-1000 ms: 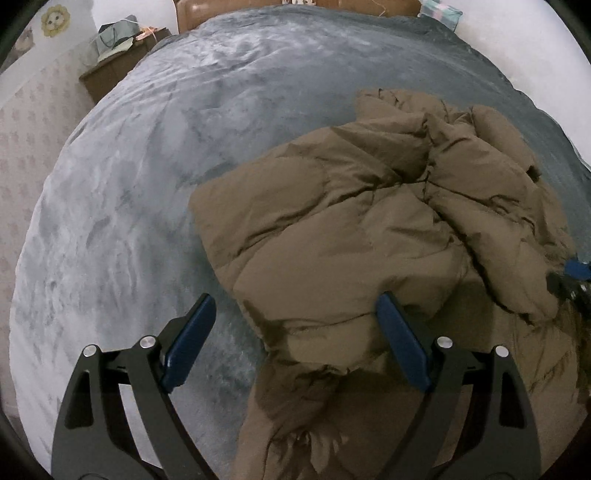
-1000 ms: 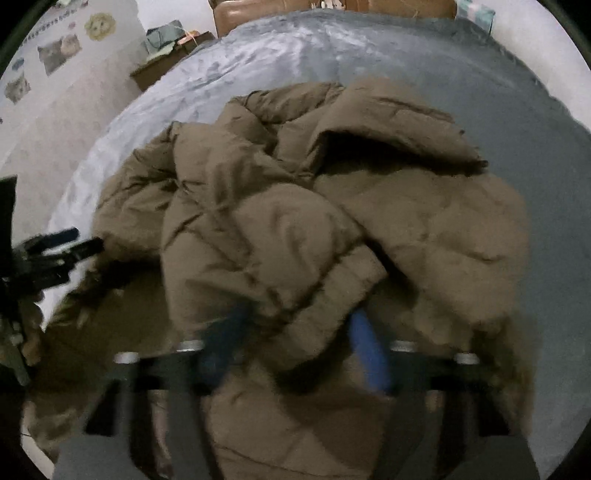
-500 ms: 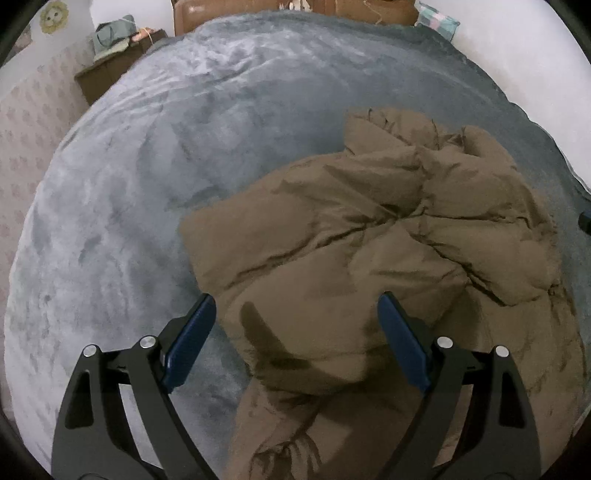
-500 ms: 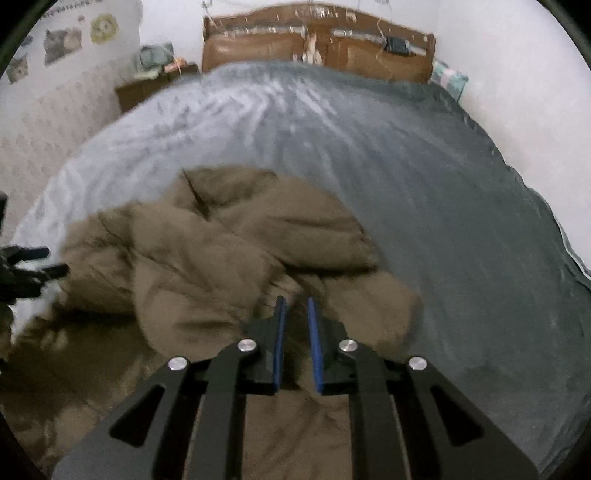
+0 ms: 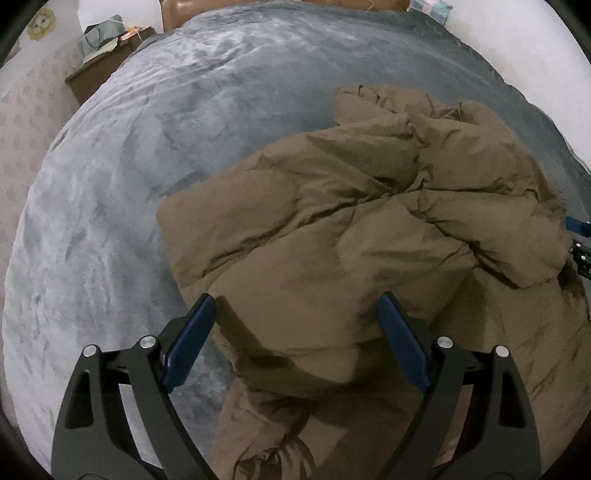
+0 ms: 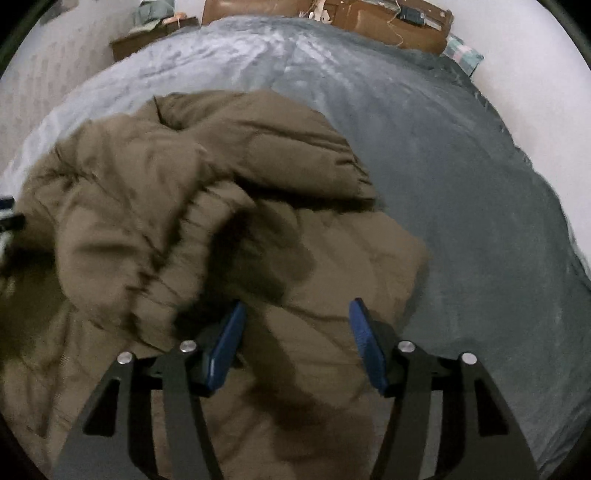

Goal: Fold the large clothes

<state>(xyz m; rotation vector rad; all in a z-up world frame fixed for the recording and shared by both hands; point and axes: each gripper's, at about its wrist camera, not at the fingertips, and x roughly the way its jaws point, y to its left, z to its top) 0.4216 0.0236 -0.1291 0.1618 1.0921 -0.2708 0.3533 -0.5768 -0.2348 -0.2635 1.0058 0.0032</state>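
A large brown puffer coat [image 5: 369, 229] lies crumpled on a grey-blue bedspread [image 5: 155, 155]. My left gripper [image 5: 297, 301] hangs open above the coat's near left part, with nothing pinched between its blue pads. In the right wrist view the same coat [image 6: 177, 192] fills the left and middle. My right gripper [image 6: 297, 306] hovers over the coat's right side; its jaws are opening and nothing is caught between them. A bit of the right gripper [image 5: 578, 240] shows at the far right edge of the left wrist view.
The bedspread [image 6: 461, 184] stretches bare to the right and beyond the coat. A brown headboard [image 6: 369, 22] runs along the far end. A dark bedside cabinet [image 5: 107, 70] with bags on it stands at the back left. White walls flank the bed.
My right gripper held a fold of the coat, pulled off it with jaws nearly shut, and now stands apart over the coat's right side. The coat settled flatter. The left gripper barely shifted.
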